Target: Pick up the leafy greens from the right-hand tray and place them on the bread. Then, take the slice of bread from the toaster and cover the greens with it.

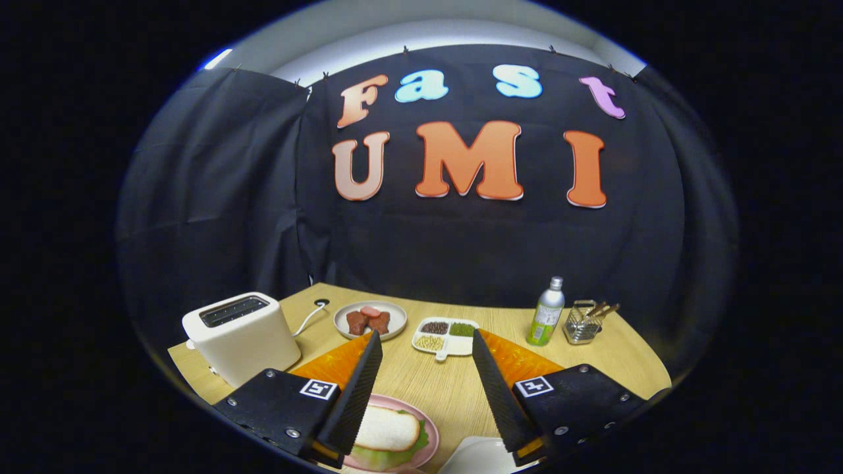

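Observation:
My gripper [425, 339] stands open above the wooden table [454, 388], nothing between its fingers. Down by the left finger lies a pink plate [429, 438] holding a slice of bread [387, 428] on top of leafy greens [411, 447], whose green edges stick out around the bread. A white toaster [240, 336] stands to the left beyond the fingers; its slots look dark and I see no bread sticking out. A white tray [484, 454] edge shows near the right finger, its contents hidden.
Beyond the fingers sit a plate of meat pieces [369, 320], a divided white dish of beans [444, 336], a green bottle [546, 320] and a wire holder with sticks [584, 321]. Orange mats [520, 362] lie under both fingers. The toaster's cord [308, 319] runs toward the back.

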Tool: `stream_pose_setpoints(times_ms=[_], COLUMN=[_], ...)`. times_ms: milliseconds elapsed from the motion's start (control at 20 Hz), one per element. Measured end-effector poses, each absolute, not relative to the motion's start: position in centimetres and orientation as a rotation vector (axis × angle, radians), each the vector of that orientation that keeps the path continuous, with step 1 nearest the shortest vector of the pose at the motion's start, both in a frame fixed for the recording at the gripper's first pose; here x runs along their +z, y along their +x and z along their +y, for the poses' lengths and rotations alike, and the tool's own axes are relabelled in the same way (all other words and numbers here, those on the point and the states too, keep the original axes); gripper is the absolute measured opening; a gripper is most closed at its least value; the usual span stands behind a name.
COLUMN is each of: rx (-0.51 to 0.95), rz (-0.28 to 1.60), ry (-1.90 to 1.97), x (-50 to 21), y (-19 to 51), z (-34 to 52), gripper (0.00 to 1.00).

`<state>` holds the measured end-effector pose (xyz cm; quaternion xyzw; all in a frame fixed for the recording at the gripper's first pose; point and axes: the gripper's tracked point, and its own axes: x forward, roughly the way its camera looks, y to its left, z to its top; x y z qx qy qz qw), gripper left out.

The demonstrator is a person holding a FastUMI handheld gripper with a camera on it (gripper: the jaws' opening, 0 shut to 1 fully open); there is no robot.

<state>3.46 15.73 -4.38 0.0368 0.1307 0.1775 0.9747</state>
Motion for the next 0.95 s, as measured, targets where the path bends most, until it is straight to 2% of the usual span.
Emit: stream_pose_setpoints(times_ms=[150,450,950], rx=[0.343,0.325,0.302], rz=[0.146,0.030,-0.010], ry=[0.041,0.021,0.034], x=[-1.6,1.2,2.3], y=[3.2,2.5,1.3], z=[15.3,15.7,15.0], gripper=[0.88,0.95,0.98])
